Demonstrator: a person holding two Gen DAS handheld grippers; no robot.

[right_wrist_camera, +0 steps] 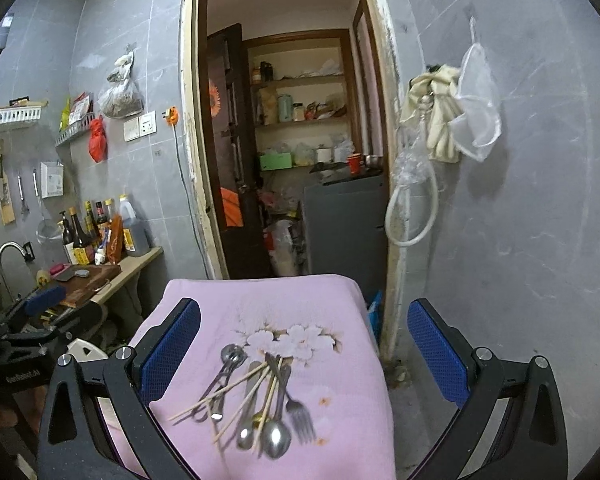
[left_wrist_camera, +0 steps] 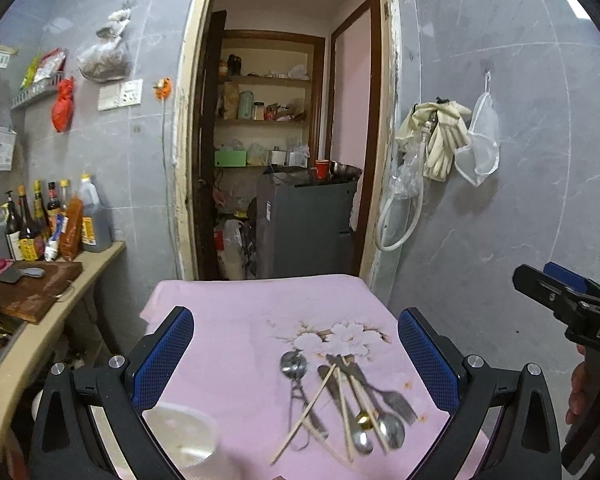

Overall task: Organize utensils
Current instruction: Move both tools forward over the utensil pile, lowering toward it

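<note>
Nothing's sorted yet as far as I can tell: spoons, fork, chopsticks and a scoop all lie jumbled on the pink cloth. Left gripper and right gripper both hover above, wide open, empty. A cup sits nearby.

Loose heap of metal and wooden utensils lies on the pink flowered cloth, just at 6 o'clock of the flower print. Pale wooden chopsticks cross over steel spoons, bowls pointing toward 6 o'clock. A steel fork lies at 3 o'clock; a round-headed steel scoop at 10 o'clock.
</note>
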